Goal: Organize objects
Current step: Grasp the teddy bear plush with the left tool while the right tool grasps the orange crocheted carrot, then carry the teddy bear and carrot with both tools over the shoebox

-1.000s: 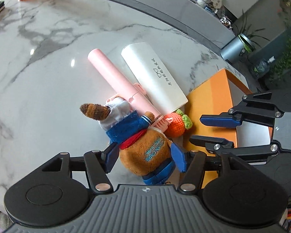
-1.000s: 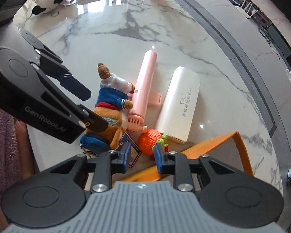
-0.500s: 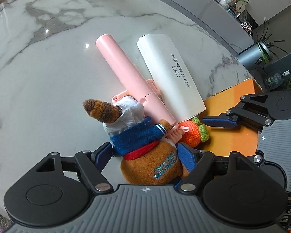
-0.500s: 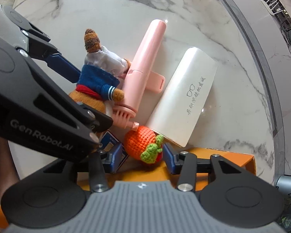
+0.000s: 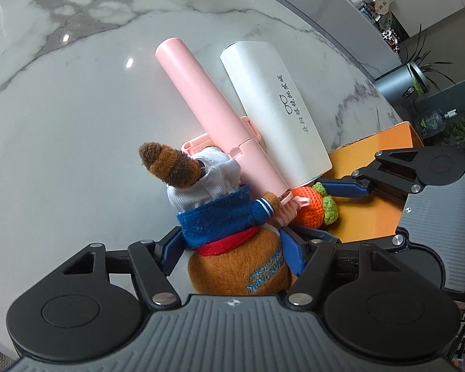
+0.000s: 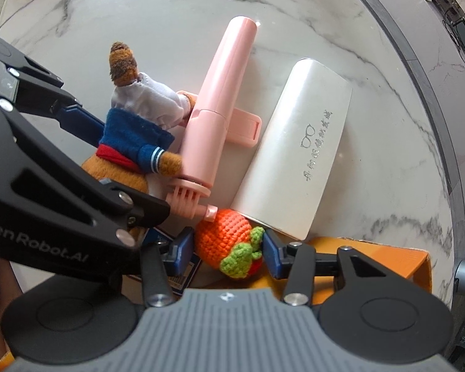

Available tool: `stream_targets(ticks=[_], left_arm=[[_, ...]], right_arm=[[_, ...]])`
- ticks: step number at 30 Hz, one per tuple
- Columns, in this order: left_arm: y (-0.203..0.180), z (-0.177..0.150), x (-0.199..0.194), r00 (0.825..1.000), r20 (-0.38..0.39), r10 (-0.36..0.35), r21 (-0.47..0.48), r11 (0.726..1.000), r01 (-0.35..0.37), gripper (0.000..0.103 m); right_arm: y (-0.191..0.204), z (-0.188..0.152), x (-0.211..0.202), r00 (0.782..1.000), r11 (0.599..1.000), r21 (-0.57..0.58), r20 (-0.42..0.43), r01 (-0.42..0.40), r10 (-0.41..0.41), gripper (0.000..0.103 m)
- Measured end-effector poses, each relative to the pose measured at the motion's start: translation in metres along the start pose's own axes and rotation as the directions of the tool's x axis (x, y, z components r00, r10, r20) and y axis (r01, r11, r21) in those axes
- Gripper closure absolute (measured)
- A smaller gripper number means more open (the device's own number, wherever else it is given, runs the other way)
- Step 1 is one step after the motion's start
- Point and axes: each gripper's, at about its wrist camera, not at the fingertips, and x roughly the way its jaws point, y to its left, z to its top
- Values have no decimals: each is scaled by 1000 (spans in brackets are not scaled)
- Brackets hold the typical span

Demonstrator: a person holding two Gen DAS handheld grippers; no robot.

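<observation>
A brown plush bear (image 5: 232,241) in a blue jacket and white cap lies on the marble table (image 5: 77,108). My left gripper (image 5: 229,248) is around its body, fingers touching both sides. A crocheted orange carrot (image 6: 229,241) lies between the fingers of my right gripper (image 6: 226,254), which straddles it closely. A pink lint-roller handle (image 6: 220,105) and a white glasses case (image 6: 300,155) lie side by side just beyond. The bear also shows in the right wrist view (image 6: 133,130), and the carrot in the left wrist view (image 5: 313,210).
An orange box (image 5: 372,192) sits at the table's near right edge, under the right gripper. A tag or card (image 6: 176,269) lies under the bear. A grey planter (image 5: 400,83) stands off the table at right.
Both grippers moved forward and down. The left now surrounds the bear's body; the right opened and now straddles the carrot.
</observation>
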Motion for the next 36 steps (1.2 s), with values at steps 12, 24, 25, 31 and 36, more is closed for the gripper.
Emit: stream_targets(ticks=[12, 24, 25, 31, 36], left_arm=[[-10, -24, -44, 995, 66, 77, 201, 976, -89, 33], [-49, -63, -110, 991, 132, 31, 390, 917, -81, 33], [-55, -68, -115, 990, 138, 15, 414, 907, -72, 33], [-100, -89, -129, 987, 140, -81, 555, 832, -10, 33], [-144, -101, -121, 985, 108, -134, 652, 758, 32, 33]], right_arm=[[28, -21, -62, 990, 1000, 21, 139, 6, -8, 56], [49, -78, -150, 955, 995, 98, 294, 2, -31, 56], [49, -87, -156, 953, 994, 111, 301, -2, -32, 56], [52, -149, -178, 957, 983, 182, 282, 23, -75, 56], [49, -201, -173, 969, 964, 261, 218, 56, -116, 56]])
